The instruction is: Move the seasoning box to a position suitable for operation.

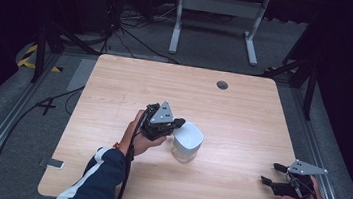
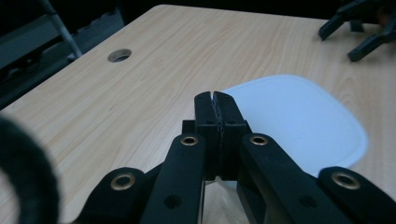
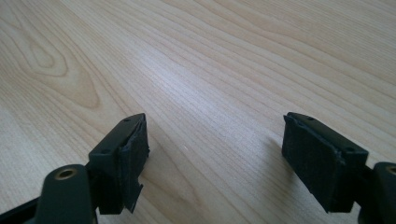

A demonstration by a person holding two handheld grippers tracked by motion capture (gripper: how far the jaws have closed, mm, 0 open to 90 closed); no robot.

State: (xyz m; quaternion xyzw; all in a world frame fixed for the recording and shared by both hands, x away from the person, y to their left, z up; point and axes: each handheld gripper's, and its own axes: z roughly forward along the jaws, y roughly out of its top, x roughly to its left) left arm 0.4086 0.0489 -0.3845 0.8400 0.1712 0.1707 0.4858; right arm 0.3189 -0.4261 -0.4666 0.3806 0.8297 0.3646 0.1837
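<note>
The pale wooden worktop (image 1: pixel 243 117) carries a clear container with a white lid (image 1: pixel 188 141) near its middle, a little toward the person's side. The left gripper (image 1: pixel 180 123) sits at the container's left edge, its jaws pressed together just over the rim of the lid (image 2: pixel 299 116); whether they pinch the lid's edge cannot be told. The right gripper (image 1: pixel 273 174) rests well apart near the right front corner, its jaws spread wide over bare wood. A small round hole (image 1: pixel 222 85) marks the far side.
</note>
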